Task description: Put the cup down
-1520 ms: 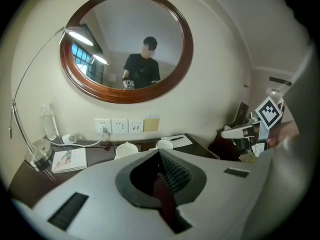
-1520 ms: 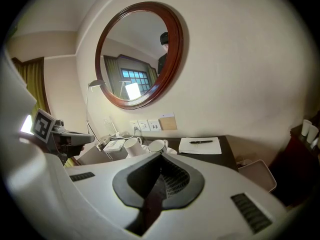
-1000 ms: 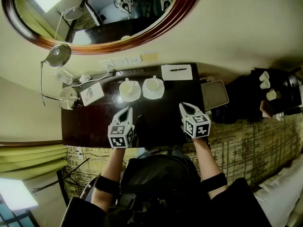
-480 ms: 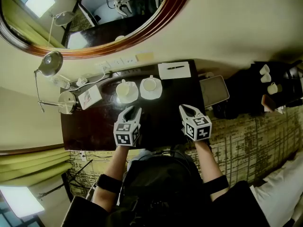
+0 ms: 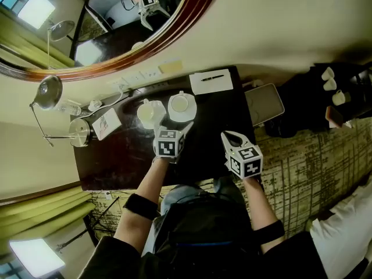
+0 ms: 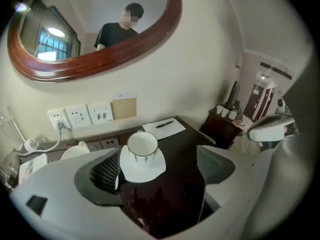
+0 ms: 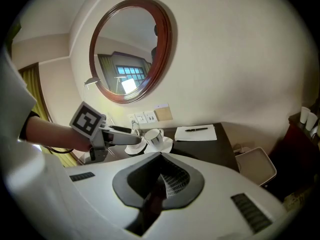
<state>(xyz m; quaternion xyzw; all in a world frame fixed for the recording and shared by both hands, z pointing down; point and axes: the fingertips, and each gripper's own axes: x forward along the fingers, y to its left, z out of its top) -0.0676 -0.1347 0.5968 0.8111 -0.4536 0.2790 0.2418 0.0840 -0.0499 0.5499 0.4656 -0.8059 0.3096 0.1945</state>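
Our left gripper (image 5: 174, 128) has just swung forward over the dark table (image 5: 209, 129), and its jaws have been opening. They now stand wide and grip nothing. The cup (image 6: 142, 145) stands upright on its saucer (image 6: 146, 169) just ahead of them, nearer the left jaw. That jaw may overlap the saucer's rim, though we cannot be sure they touch. We judge the cup is already down, and this looks like a reach for it. Our right gripper (image 5: 229, 138) hangs back, jaws closed and empty. Beyond the cup are a notepad (image 6: 164, 128), wall sockets (image 6: 80, 116) and a round mirror (image 6: 95, 59).
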